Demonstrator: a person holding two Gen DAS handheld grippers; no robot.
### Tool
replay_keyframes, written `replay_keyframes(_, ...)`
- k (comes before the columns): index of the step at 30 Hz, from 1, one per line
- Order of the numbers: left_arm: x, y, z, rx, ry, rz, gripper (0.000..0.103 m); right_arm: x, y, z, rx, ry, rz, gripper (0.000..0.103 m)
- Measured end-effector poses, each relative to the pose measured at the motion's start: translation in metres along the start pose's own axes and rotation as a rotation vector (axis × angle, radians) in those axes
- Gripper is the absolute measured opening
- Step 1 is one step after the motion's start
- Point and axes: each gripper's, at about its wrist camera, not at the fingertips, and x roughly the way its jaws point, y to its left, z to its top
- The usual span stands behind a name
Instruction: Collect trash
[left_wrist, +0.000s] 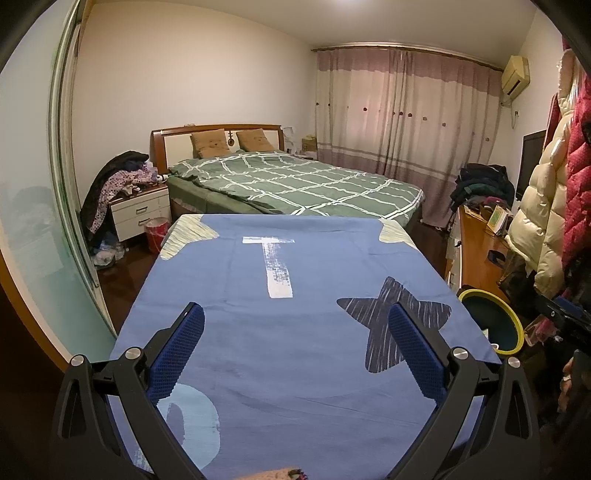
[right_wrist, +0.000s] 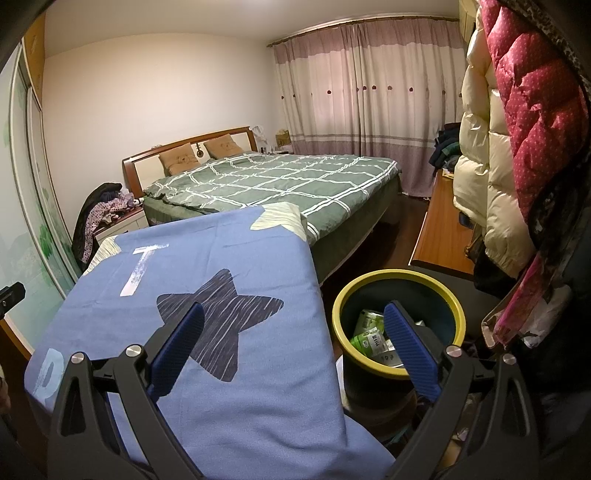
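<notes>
round yellow-rimmed dark bin (right_wrist: 399, 325) lies off the surface's right edge, nearer the right tool (right_wrist: 293, 345).
both tools, left tool (left_wrist: 295, 347) included, are held open and empty over the blue star-printed cloth-covered surface (left_wrist: 295, 295); no loose trash is seen on it.

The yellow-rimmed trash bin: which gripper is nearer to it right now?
Right. The right gripper hangs open at the yellow-rimmed trash bin, one finger over its mouth. The left gripper is open over the blue cloth, the bin off to its right.

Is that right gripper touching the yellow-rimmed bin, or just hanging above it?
Cannot tell. In the right wrist view the right gripper is open, one finger overlapping the bin opening, but no gap or contact shows plainly.
</notes>
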Motion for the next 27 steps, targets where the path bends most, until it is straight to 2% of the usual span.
replay_keyframes(20, 0.018, 0.0, 0.003, -0.002, 0.029, -0.014, 0.098, 0.011, -0.001, 0.001, -0.004, 0.024, 0.015, 0.093)
replay_keyframes(22, 0.026, 0.003, 0.006, -0.007, 0.035, -0.02, 0.098, 0.016, 0.001, 0.007, -0.007, 0.024, 0.037, 0.093)
replay_keyframes(27, 0.066, 0.02, 0.025, -0.027, 0.062, 0.029, 0.098, 0.046, 0.012, 0.03, -0.02, 0.026, 0.086, 0.096)
